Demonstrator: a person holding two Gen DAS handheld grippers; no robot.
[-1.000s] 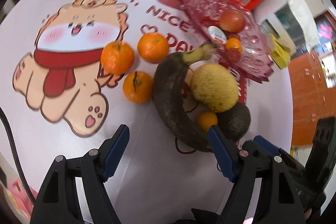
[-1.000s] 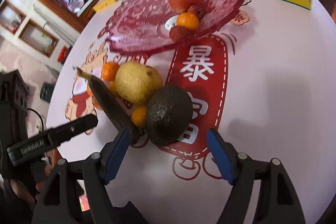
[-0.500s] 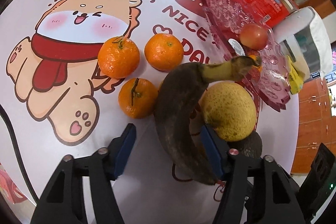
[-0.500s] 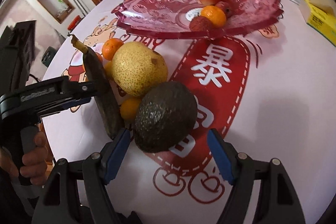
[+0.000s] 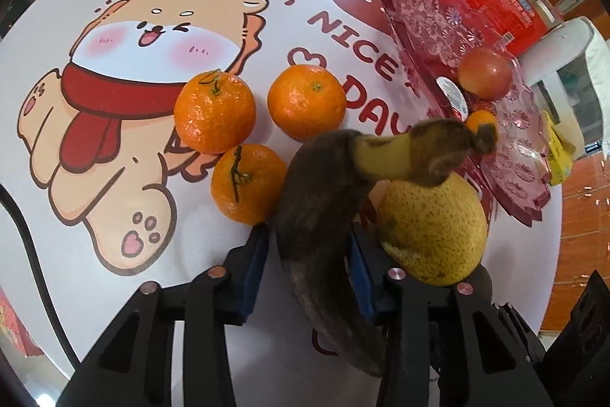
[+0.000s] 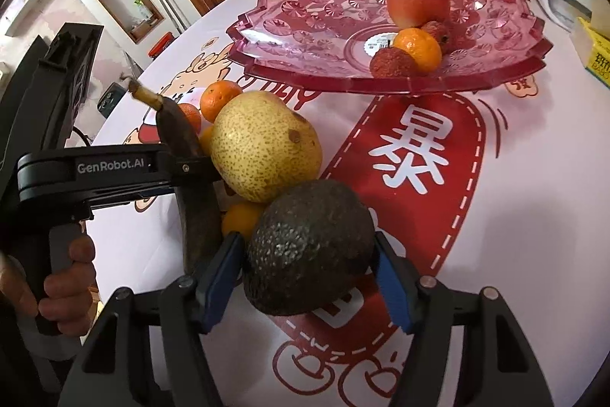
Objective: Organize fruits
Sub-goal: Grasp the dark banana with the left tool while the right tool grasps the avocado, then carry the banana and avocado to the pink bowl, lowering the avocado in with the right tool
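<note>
Free room and obstacles around the fruit cluster.
The pear [image 5: 431, 227], three oranges [image 5: 248, 184] and avocado [image 6: 309, 246] crowd the banana [image 5: 324, 235]; bare surface [image 6: 533, 216] lies right of the avocado; the pink tray [image 6: 381, 79] blocks the far side.

One second ago the left gripper [image 5: 308, 262] stood wide open in front of the fruit pile. Now its blue pads are narrowed around the dark banana [image 5: 324, 216], in the lower middle of the left wrist frame, and the banana stem is lifted toward the pink tray [image 5: 431, 21]. The right gripper [image 6: 309, 277] was also open, with the avocado [image 6: 309, 246] ahead of it. It has advanced, and now both pads press the sides of the avocado. In both views the fruits appear larger and closer than before.
</note>
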